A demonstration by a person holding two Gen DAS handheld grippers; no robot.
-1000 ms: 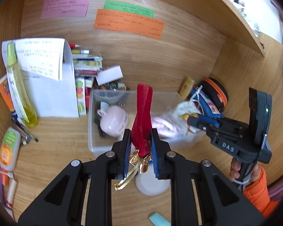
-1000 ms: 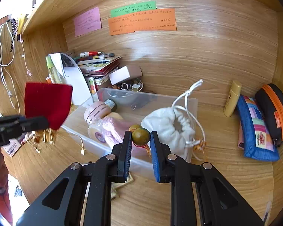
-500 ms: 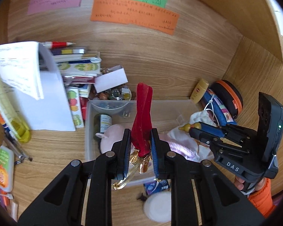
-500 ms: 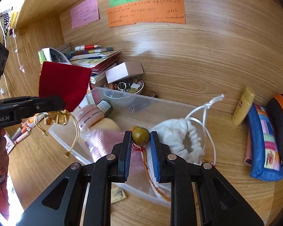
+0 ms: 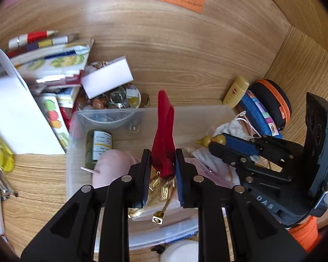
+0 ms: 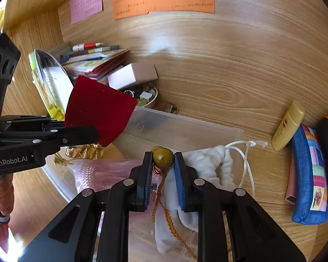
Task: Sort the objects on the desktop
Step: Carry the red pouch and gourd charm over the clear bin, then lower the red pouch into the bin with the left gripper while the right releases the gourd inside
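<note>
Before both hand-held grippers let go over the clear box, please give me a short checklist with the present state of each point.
1. Left hand-held gripper shut on the red pouch: ok.
2. Right hand-held gripper shut on the olive bead: ok.
3. Red pouch above the clear box, not outside its rim: ok in the left wrist view.
4. Bead above the box: cannot tell; the white drawstring bag hides the rim there.
5. Bead's orange cord free of the white bag: cannot tell; it hangs against the cloth.
6. Gold tassels free of the left fingers: not ok; they bunch between the pads.
</note>
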